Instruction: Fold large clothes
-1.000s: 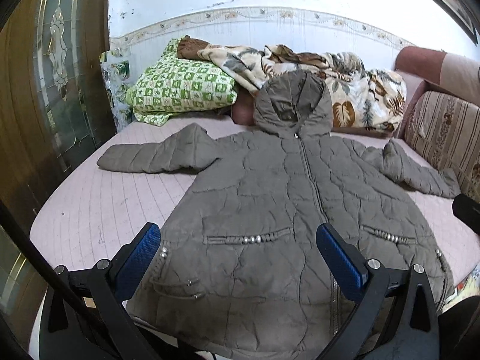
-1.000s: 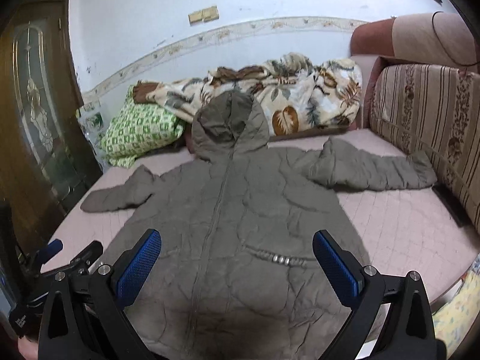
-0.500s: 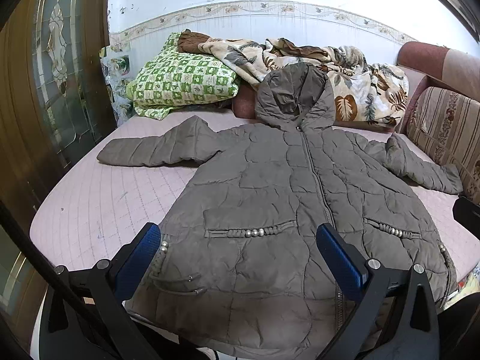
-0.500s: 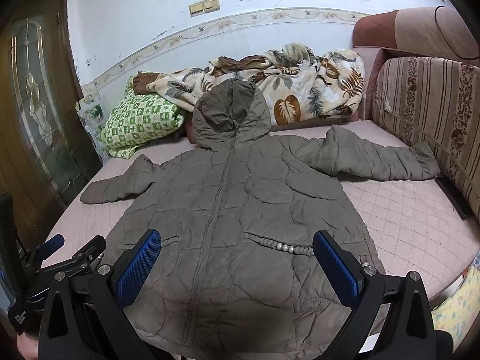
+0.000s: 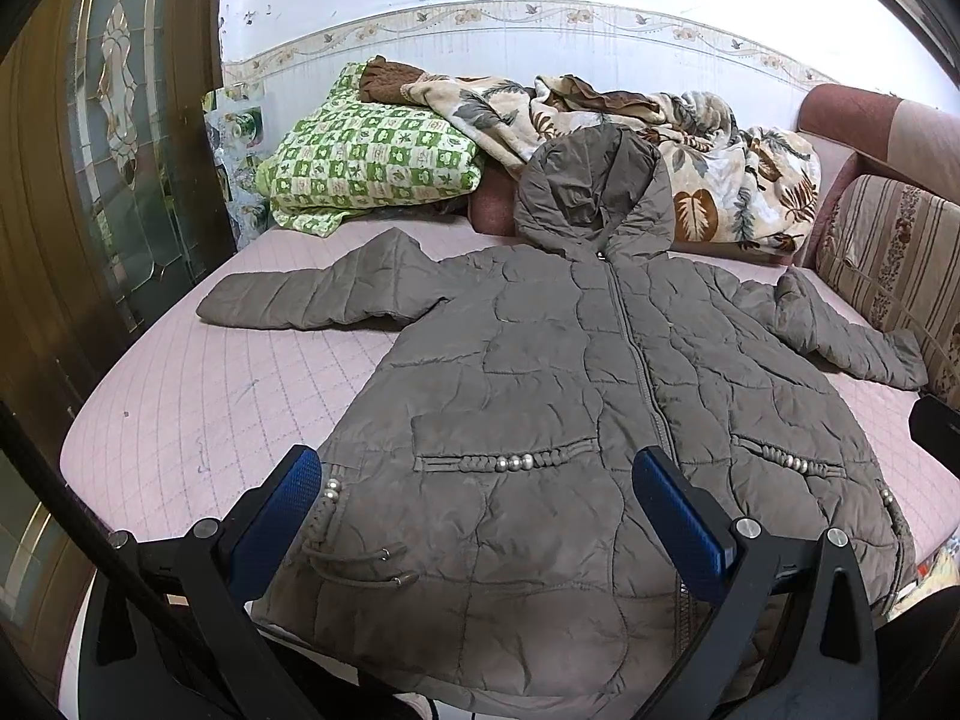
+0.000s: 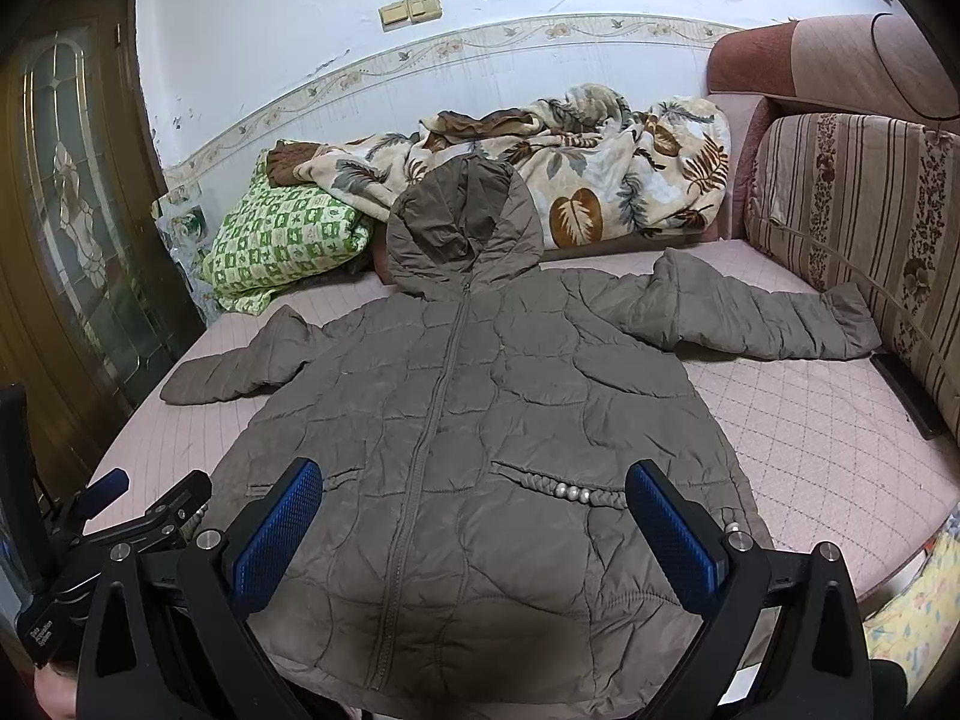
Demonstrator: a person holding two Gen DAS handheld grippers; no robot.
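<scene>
coat lying spread out, folding not yet started

the grey hooded coat (image 5: 540,396) is lying zipped and flat on the pink bed (image 5: 198,420), hood at the far end, sleeves reaching left and right. the left gripper (image 5: 477,516) and right gripper (image 6: 474,522) are both hovering wide apart over the near hem, holding nothing. next move likely calls for pinching a sleeve or side edge and folding it inward.

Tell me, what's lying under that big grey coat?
The coat lies spread flat on a pink quilted bed cover, which shows all around it. Its hood leans on something pinkish. Whatever else lies beneath is covered.
</scene>
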